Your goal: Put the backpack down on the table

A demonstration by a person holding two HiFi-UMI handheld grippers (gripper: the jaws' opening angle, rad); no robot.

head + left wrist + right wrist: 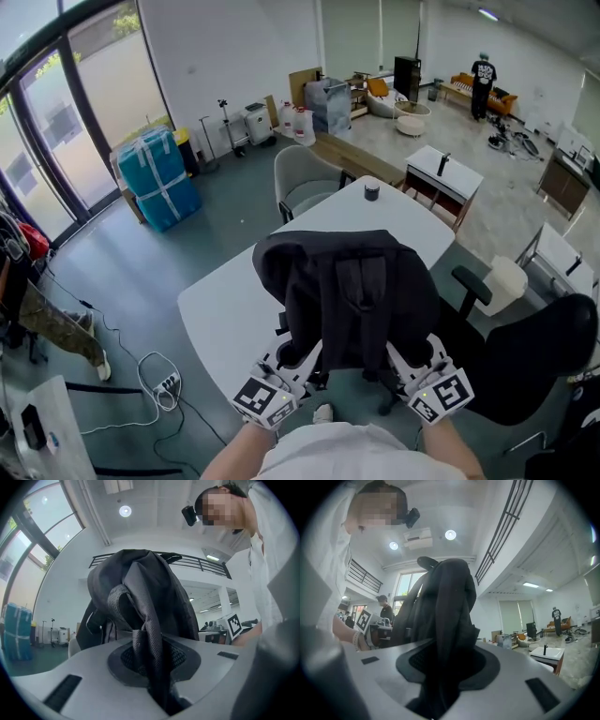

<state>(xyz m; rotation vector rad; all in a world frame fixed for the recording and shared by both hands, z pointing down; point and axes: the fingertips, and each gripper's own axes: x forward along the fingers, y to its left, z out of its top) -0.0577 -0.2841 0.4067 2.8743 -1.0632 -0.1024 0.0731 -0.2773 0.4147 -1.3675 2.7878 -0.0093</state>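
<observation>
Head view shows you holding the backpack [352,291] up in front of you on both tools, one grip at each lower side. That spreads the weight evenly and keeps the bag upright and square to the table [230,300]. The bag hangs over the table's near edge, with bare white top beyond it and to its left. I cannot tell from here whether its bottom touches the surface, but I judge it is not yet set down. A small dark object [372,191] sits at the table's far end, well apart from the bag, so it should not get in your way.

Starting on your left, the left gripper [298,354] reaches under the bag's left side. In the left gripper view, the left gripper [154,677] has its jaws drawn nearly together. They are clamped on a woven mesh strap [146,641] that runs up into the backpack [140,588], so the bag's weight hangs from that strap.

On your right, the right gripper [412,354] mirrors that hold. In the right gripper view, the right gripper [440,677] has its jaws set wider. They pinch a thick fold of the backpack [447,597] rather than a single strap. The bulk of that dark fabric fills the gap, so this side is held fast too.
</observation>
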